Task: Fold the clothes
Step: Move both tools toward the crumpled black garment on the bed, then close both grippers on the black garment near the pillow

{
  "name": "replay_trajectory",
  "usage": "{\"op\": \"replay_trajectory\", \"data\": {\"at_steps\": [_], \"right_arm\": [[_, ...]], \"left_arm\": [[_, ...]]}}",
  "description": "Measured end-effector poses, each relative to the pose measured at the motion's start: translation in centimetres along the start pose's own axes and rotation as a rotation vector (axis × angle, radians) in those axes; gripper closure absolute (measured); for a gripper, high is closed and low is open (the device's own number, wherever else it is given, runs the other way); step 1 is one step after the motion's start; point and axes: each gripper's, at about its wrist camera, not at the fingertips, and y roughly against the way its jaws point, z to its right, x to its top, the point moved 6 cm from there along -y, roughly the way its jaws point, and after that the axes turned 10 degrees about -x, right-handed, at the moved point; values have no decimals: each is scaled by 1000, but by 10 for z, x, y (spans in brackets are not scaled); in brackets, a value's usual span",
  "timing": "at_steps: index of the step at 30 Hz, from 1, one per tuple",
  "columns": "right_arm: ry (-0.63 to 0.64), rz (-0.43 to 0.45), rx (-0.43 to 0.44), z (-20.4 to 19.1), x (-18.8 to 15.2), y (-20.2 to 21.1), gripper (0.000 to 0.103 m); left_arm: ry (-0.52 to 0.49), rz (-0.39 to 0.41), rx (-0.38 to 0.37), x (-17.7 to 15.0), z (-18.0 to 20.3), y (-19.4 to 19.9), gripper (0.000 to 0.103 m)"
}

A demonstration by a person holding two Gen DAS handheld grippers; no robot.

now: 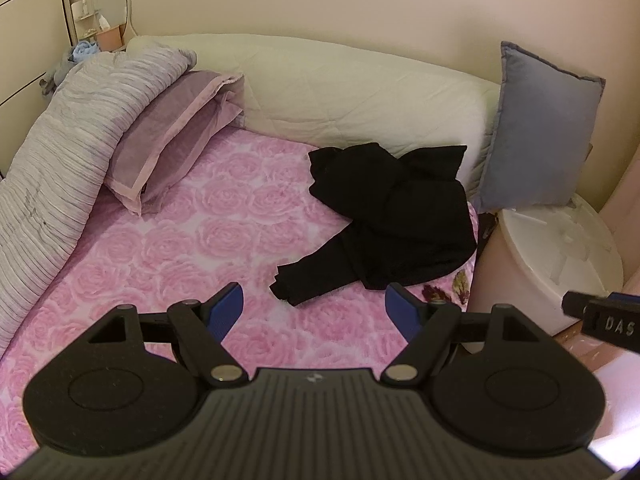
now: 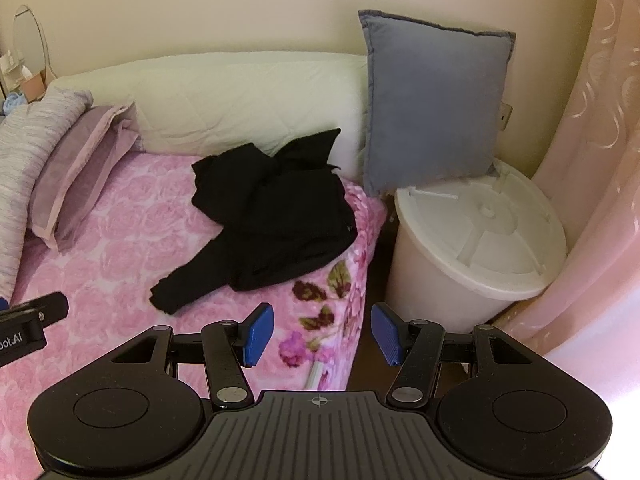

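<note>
While both tools hang above the near part of the bed point(image 1: 168, 240), neither touches the cloth. A crumpled black garment point(image 1: 396, 216) lies on the pink rose-patterned cover near the bed's far right corner, one sleeve trailing toward the near edge. The left gripper point(image 1: 314, 310) has its blue pads spread wide with nothing between them, just short of that sleeve. The right gripper point(image 2: 322, 334) is likewise spread and empty, over the bed's right edge. A blue-grey cushion point(image 2: 432, 100) leans upright behind a white lidded bin point(image 2: 472, 248) beside the bed.
</note>
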Motion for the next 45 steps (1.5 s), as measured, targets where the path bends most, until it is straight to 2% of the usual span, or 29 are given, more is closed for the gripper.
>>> {"op": "replay_trajectory", "data": {"at_steps": [5, 13, 20, 28, 32, 45], "right_arm": [[-29, 21, 19, 4, 15, -21, 45], [-3, -22, 26, 7, 42, -81, 45], [-15, -113, 66, 20, 73, -152, 45], [-36, -121, 76, 30, 115, -234, 48], [-16, -153, 110, 28, 128, -277, 49], [-49, -319, 188, 12, 135, -393, 49]], "left_arm": [[11, -39, -2, 5, -1, -26, 28], [37, -100, -24, 25, 8, -86, 28], [60, -152, -52, 49, 23, -156, 29], [13, -200, -56, 82, 38, -246, 31], [3, -242, -57, 93, 38, -291, 32], [29, -341, -120, 97, 27, -417, 35]]}}
